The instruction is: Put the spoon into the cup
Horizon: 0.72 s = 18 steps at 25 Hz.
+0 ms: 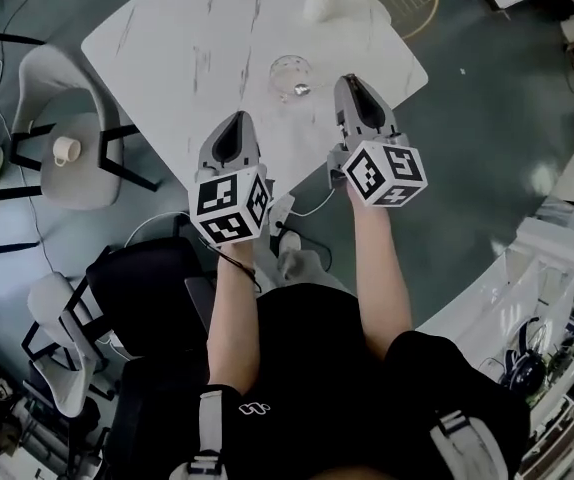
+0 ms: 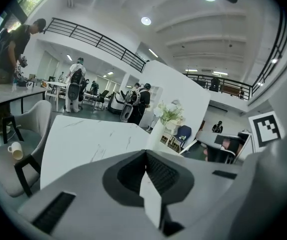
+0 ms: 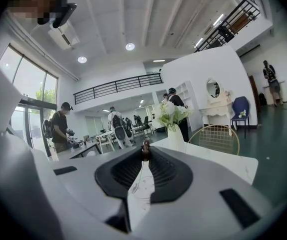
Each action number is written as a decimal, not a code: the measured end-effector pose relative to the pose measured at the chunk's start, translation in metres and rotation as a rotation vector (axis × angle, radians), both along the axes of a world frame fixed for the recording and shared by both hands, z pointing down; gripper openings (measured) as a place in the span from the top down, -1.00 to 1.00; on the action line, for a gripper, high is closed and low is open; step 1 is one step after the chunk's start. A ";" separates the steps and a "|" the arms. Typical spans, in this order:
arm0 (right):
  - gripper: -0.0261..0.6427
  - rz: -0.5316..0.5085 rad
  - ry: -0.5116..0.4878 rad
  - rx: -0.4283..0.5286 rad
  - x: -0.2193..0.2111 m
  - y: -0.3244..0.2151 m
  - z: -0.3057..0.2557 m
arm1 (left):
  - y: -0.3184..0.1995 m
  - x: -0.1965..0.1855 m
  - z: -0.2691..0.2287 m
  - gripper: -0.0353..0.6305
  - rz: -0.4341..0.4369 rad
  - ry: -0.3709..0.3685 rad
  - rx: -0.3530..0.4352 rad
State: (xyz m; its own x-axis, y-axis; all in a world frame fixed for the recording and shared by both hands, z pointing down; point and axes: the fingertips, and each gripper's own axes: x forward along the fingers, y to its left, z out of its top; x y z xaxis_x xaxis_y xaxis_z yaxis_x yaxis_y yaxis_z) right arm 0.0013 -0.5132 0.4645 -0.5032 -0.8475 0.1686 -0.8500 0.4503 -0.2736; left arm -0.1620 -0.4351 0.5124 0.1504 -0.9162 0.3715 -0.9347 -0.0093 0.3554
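The spoon [image 3: 145,150] shows in the right gripper view only as a small dark brown stub standing up at the point where the jaws of the right gripper [image 3: 145,156] meet. The jaws are drawn almost together and pinch it. Below the stub, a faint thin outline runs down the narrow gap between the jaws, and it is too pale against the white tabletop [image 3: 233,164] to read with any certainty.

In the head view the right gripper [image 1: 348,78] hangs over the tabletop [image 1: 187,48], just to the right of the clear glass cup [image 1: 290,76], and apart from it. The spoon cannot be made out there because the gripper's body covers it. A small shiny spot [image 1: 301,89] sits at the cup's near edge, and I cannot tell what it is.

The left gripper [image 1: 238,116] is near the cup's lower left. In its own view, the left gripper [image 2: 146,153] has its jaws pressed together with nothing between them.

The cup shows only in the head view. Both gripper views look past it to the white vase [image 2: 156,134] of flowers, which the head view cuts off at its top edge.
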 end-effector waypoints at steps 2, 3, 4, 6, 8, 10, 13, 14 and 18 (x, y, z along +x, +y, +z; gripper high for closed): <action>0.78 -0.014 0.019 -0.016 -0.006 -0.005 0.012 | -0.001 0.002 0.011 0.85 0.007 0.003 -0.025; 0.78 -0.020 0.030 -0.023 -0.009 -0.009 0.018 | -0.002 0.002 0.017 0.85 0.012 0.005 -0.036; 0.78 -0.023 0.041 -0.029 -0.011 -0.012 0.025 | -0.004 0.002 0.022 0.85 0.015 0.007 -0.045; 0.78 -0.024 0.065 -0.044 -0.017 -0.021 0.039 | -0.010 -0.002 0.031 0.85 0.015 0.013 -0.059; 0.78 -0.021 0.096 -0.058 -0.022 -0.028 0.052 | -0.015 -0.008 0.039 0.85 0.012 0.015 -0.073; 0.78 -0.019 0.123 -0.071 -0.027 -0.034 0.064 | -0.020 -0.012 0.047 0.85 0.013 0.014 -0.089; 0.78 -0.036 0.143 -0.093 -0.038 -0.039 0.080 | -0.024 -0.015 0.062 0.85 0.022 0.018 -0.124; 0.78 -0.044 0.149 -0.100 -0.041 -0.040 0.085 | -0.024 -0.016 0.067 0.85 0.025 0.023 -0.138; 0.78 -0.064 0.170 -0.131 -0.049 -0.043 0.102 | -0.028 -0.017 0.078 0.85 0.029 0.030 -0.170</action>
State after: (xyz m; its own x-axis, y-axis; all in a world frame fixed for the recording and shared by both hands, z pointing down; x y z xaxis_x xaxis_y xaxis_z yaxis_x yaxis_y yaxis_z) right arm -0.0480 -0.5559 0.5669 -0.5104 -0.7800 0.3622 -0.8596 0.4750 -0.1885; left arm -0.1792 -0.4635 0.5904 0.1894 -0.8358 0.5154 -0.9238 0.0262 0.3819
